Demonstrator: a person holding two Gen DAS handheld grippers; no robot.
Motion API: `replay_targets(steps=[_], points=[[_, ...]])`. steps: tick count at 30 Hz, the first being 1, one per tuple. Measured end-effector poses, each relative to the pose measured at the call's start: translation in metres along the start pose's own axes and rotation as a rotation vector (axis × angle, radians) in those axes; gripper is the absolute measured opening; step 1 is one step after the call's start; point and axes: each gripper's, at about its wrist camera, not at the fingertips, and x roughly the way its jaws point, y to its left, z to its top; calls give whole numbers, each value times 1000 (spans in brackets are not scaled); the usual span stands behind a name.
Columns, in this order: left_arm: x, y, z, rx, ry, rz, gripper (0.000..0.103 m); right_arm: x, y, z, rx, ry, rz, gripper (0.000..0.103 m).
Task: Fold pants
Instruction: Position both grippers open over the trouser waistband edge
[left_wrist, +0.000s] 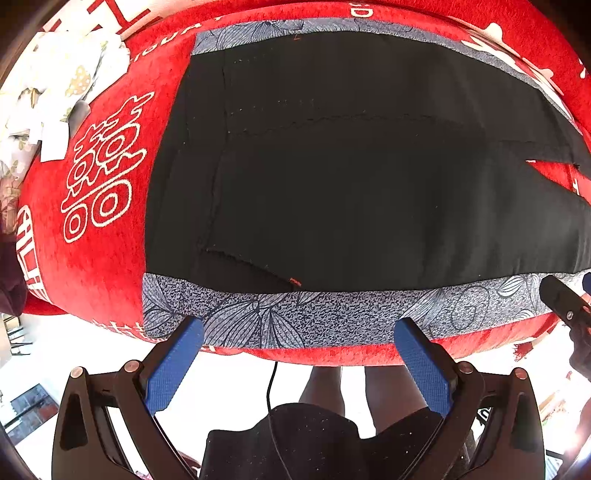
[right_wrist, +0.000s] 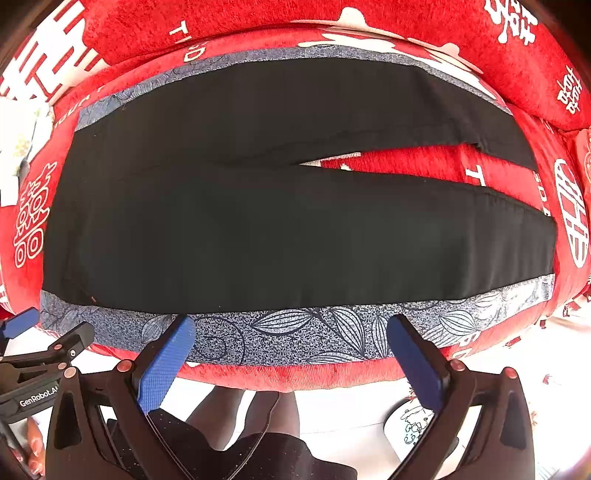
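**Pants flat, both tools wide and empty at the near edge**

The red cover (right_wrist: 369, 373) with white lettering spreads ahead of both tools; whether it lies on a bed or a sofa I cannot tell. On it, straight ahead, the pants (right_wrist: 258, 229) lie flat: black, with a grey leaf-print stripe (right_wrist: 295, 336) along the near side, just beyond the fingertips. Waist ahead-left, legs running to the right, parted by a wedge of red.

The left tool (left_wrist: 299, 336) hovers at the stripe near the waist end, jaws spread, holding nothing. The right tool (right_wrist: 290, 334) hovers at the stripe further along the leg, equally spread and empty.

Risks, as I judge them:
- Pinching the cover along with the stripe, since the hem lies flat on the plush.
- Catching only the top layer, so the leg opens mid-lift.
- Uneven lifting between the tools, skewing the fold.
- The splayed legs not meeting edge to edge.
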Motion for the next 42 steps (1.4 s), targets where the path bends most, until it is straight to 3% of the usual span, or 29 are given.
replay_targets(steps=[42], points=[[12, 3, -10, 8, 10, 15, 103, 5, -1, -9, 24, -8, -8, 103]])
